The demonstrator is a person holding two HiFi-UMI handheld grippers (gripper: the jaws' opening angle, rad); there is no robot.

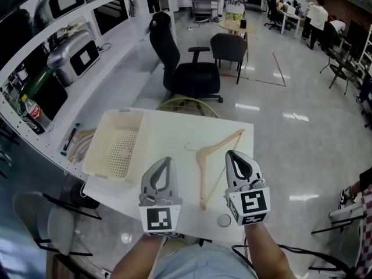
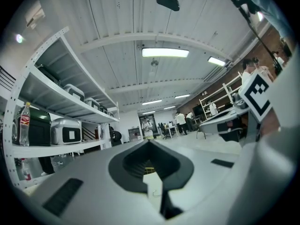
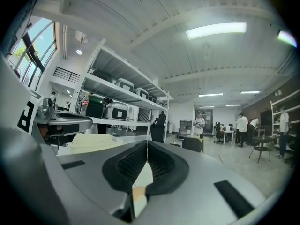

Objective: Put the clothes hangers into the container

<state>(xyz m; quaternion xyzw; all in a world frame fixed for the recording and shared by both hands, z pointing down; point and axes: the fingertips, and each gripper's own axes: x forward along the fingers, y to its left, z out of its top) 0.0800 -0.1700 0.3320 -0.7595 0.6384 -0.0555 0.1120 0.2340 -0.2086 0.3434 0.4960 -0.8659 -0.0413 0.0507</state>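
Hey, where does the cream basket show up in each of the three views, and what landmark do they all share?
Head view: the cream basket stands on the left part of the table.
Left gripper view: not in it.
Right gripper view: low, left of centre, below the shelves.
Shared landmark: the white shelving with grey cases, upper left in the head view and at the left in both gripper views.

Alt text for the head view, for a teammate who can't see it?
A pale hanger lies on the white table, right of an empty container. The left gripper and right gripper hover shut and empty, either side of the hanger.
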